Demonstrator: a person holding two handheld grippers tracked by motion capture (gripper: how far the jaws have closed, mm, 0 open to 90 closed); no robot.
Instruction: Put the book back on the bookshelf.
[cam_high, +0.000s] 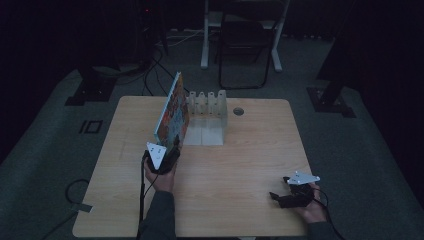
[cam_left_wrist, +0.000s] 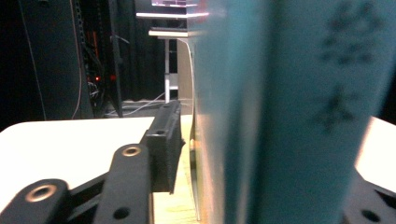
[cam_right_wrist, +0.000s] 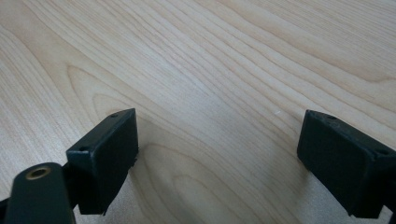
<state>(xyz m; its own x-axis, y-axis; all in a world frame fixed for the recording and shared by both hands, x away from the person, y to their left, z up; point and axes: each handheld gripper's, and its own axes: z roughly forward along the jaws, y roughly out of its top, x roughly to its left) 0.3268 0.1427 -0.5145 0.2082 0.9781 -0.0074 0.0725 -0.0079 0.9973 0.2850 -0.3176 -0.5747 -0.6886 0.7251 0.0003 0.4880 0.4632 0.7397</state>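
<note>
A thin book (cam_high: 172, 112) with a colourful cover and a teal spine stands upright on edge, left of the table's middle. My left gripper (cam_high: 174, 145) is shut on its near lower corner. In the left gripper view the teal book (cam_left_wrist: 280, 116) sits between the jaws, with one black finger (cam_left_wrist: 163, 144) pressed to its left face. Just right of the book's far end stands a white slotted rack (cam_high: 207, 107). My right gripper (cam_high: 278, 188) rests near the front right of the table, open. Its fingers (cam_right_wrist: 107, 154) stand wide apart over bare wood (cam_right_wrist: 219, 70).
The light wooden table (cam_high: 240, 160) has a round cable hole (cam_high: 238, 111) right of the rack. A dark chair (cam_high: 245, 45) and desk legs stand on the floor beyond the far edge. Cables trail from both grippers.
</note>
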